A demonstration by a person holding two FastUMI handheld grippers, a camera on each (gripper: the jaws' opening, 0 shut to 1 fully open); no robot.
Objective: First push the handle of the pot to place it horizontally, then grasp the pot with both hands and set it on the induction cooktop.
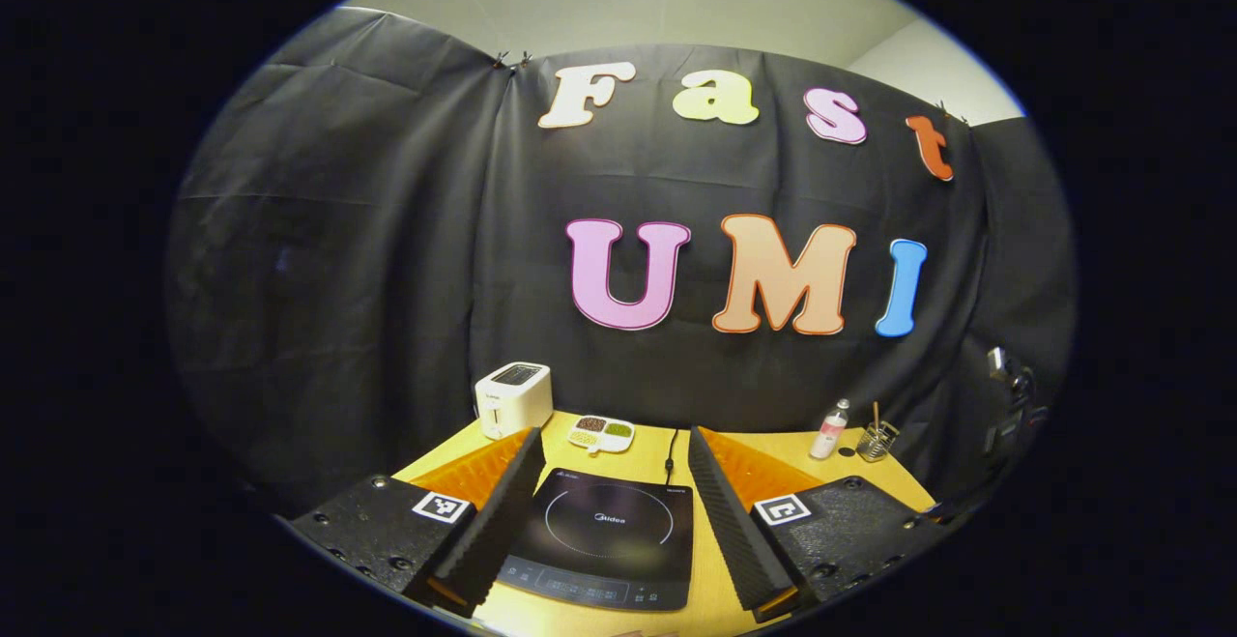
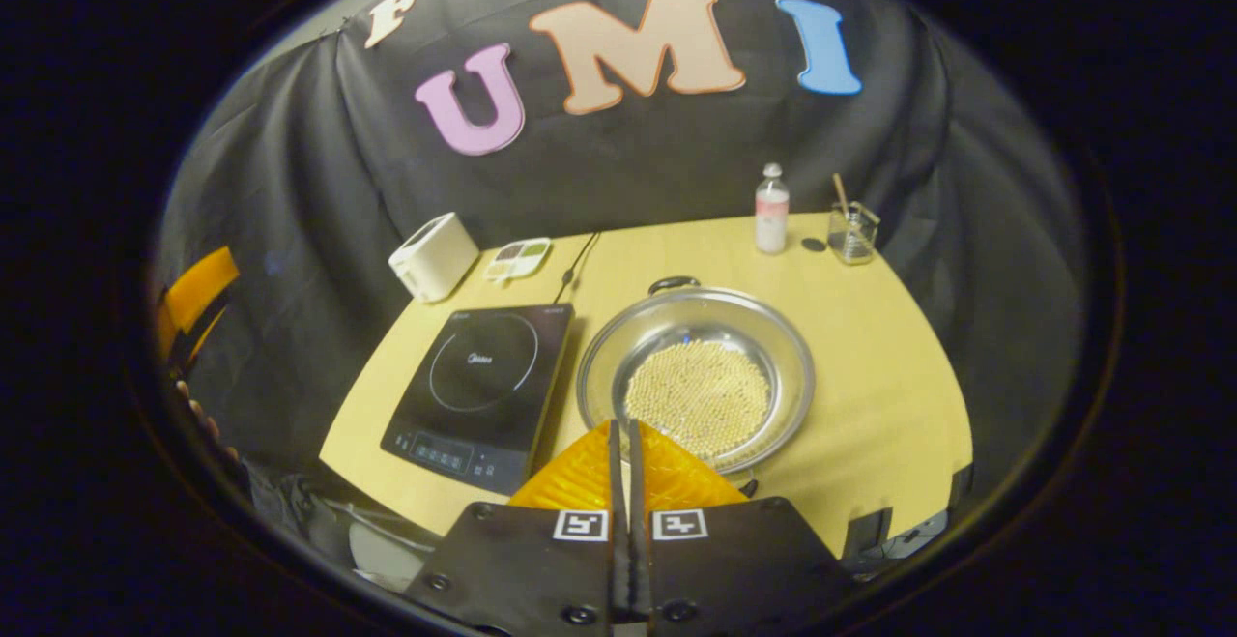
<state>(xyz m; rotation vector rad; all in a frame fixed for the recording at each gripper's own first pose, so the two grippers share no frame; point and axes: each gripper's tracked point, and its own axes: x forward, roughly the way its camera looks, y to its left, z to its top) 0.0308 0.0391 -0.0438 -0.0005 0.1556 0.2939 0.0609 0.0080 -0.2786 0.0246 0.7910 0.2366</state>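
Two grippers were up over yellow desk [image 2: 870, 405]. Left gripper [image 1: 609, 482] had jaws spread wide, nothing between them, induction cooktop [image 1: 604, 540] seen in gap. Right gripper [image 2: 623, 444] had jaws pressed together, holding nothing, tips just at near rim of pot [image 2: 696, 376]. Shiny pot sat on desk right beside induction cooktop, full of little pale beads. One dark handle [image 2: 674, 283] stuck out at far rim. White toaster [image 2: 433, 255], small bottle [image 2: 771, 209], glass cup [image 2: 852, 231] stood at back of desk.
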